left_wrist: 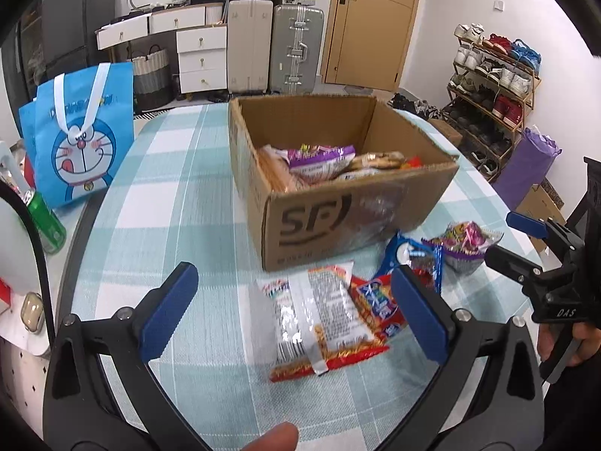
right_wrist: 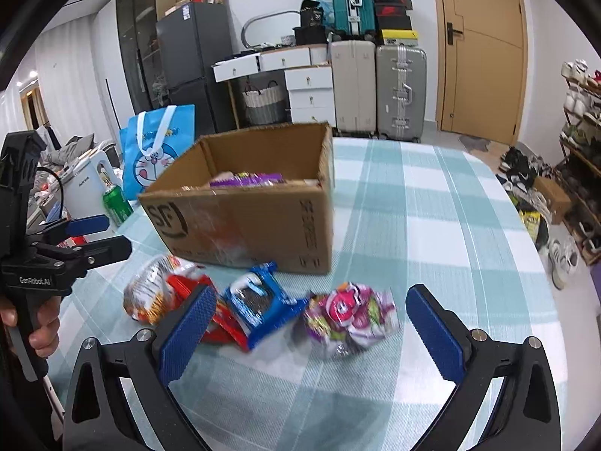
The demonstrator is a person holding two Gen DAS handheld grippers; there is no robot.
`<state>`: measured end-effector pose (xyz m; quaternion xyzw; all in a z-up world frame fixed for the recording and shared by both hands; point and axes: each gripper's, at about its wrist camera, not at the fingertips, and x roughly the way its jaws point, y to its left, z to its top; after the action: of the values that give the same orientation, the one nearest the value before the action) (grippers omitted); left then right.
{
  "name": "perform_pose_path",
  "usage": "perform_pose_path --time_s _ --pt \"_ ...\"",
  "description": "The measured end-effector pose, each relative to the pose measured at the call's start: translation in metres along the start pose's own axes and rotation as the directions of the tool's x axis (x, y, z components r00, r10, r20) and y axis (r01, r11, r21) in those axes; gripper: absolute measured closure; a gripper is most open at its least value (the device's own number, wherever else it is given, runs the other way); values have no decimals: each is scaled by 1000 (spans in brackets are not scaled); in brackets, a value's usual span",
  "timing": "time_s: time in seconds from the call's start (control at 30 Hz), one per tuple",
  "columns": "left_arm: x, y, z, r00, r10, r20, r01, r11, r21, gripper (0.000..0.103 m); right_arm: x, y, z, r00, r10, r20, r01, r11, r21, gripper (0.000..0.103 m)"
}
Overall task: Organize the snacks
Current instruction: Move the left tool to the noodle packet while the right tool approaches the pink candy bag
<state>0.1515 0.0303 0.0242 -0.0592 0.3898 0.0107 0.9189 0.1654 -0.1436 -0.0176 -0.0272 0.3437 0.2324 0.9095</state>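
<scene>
An open cardboard box [left_wrist: 338, 210] marked SF stands on the checked table, with several snack packs inside [left_wrist: 323, 161]; it also shows in the right wrist view [right_wrist: 255, 221]. In front of it lie a clear red-edged pack [left_wrist: 323, 323] [right_wrist: 150, 293], a red pack [left_wrist: 375, 304] [right_wrist: 221, 323], a blue cookie pack [left_wrist: 413, 255] [right_wrist: 259, 300] and a purple pack [left_wrist: 465, 244] [right_wrist: 353, 315]. My left gripper [left_wrist: 295, 312] is open and empty, just above the clear pack. My right gripper [right_wrist: 311, 334] is open and empty, near the purple pack.
A blue Doraemon bag [left_wrist: 82, 135] and a green can [left_wrist: 47, 221] stand at the table's left edge. Suitcases [left_wrist: 296, 49], drawers and a door are behind. A shoe rack [left_wrist: 492, 86] stands at the right. The table's right half [right_wrist: 432, 225] is bare cloth.
</scene>
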Motion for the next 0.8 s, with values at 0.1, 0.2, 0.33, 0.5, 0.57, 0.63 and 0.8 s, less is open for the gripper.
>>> perform_pose_path --time_s 0.1,0.2,0.33,0.5,0.57,0.63,0.8 --pt "7 0 -7 1000 -2 -24 2 1000 3 1 2 -4 -7 1000 -5 -15 5 1000 3 1" --pt "12 -1 -10 999 12 -35 -12 1000 5 1 4 -9 -12 1000 -10 -16 10 1000 14 1" --pt "18 0 -11 998 18 -52 -18 1000 0 1 12 -14 -17 999 -16 -45 17 1000 21 1" --pt "23 5 -12 997 18 -71 -19 1000 -11 1 19 -22 -20 997 -30 -73 33 999 34 1" --pt "25 6 -12 997 17 -76 -18 1000 -14 1 22 -24 -20 997 -31 -77 34 998 43 1" --pt "27 6 -13 997 16 -81 -17 1000 -14 1 26 -27 -21 995 -31 -94 36 998 48 1" --pt "30 8 -15 995 13 -97 -14 1000 -13 1 38 -32 -26 990 -39 -137 47 997 55 1"
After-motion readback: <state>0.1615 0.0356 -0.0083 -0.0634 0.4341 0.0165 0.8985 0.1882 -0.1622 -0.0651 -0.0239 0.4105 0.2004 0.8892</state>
